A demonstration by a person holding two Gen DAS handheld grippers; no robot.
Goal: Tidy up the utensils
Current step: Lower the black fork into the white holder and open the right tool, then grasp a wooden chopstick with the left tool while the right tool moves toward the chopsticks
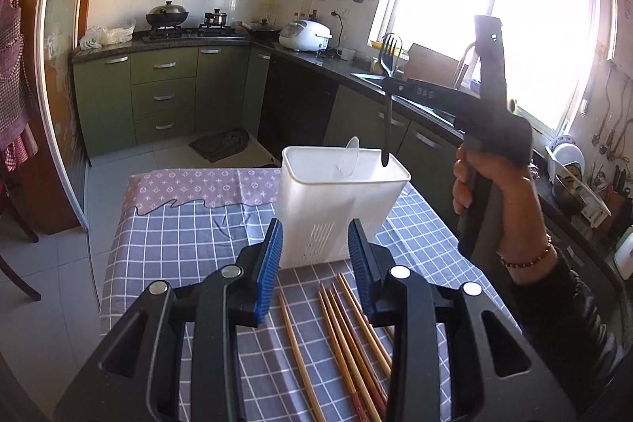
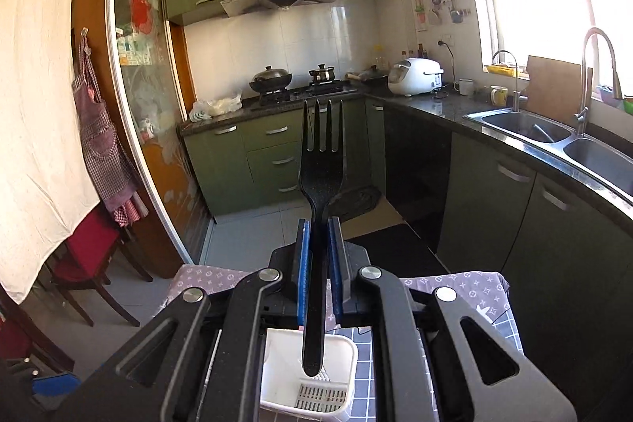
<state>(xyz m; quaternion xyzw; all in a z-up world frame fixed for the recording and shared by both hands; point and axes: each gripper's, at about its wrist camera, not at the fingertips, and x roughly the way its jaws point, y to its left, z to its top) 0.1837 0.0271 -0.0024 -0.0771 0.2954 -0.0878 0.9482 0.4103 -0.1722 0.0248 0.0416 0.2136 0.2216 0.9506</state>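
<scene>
Black fork (image 1: 389, 66) upright in right gripper (image 1: 391, 84) above white holder (image 1: 340, 200); chopsticks (image 1: 348, 335) on checked cloth (image 1: 178, 248).

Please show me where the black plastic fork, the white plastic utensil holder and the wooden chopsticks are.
Black plastic fork (image 2: 321, 169): right wrist view, head.
White plastic utensil holder (image 1: 336, 204): left wrist view, front wall.
Wooden chopsticks (image 1: 348, 339): left wrist view, mid-shafts.

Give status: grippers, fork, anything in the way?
Right gripper shut on black fork, handle end over white utensil holder. Left gripper open, empty. Chopsticks still on table. Path clear.
</scene>
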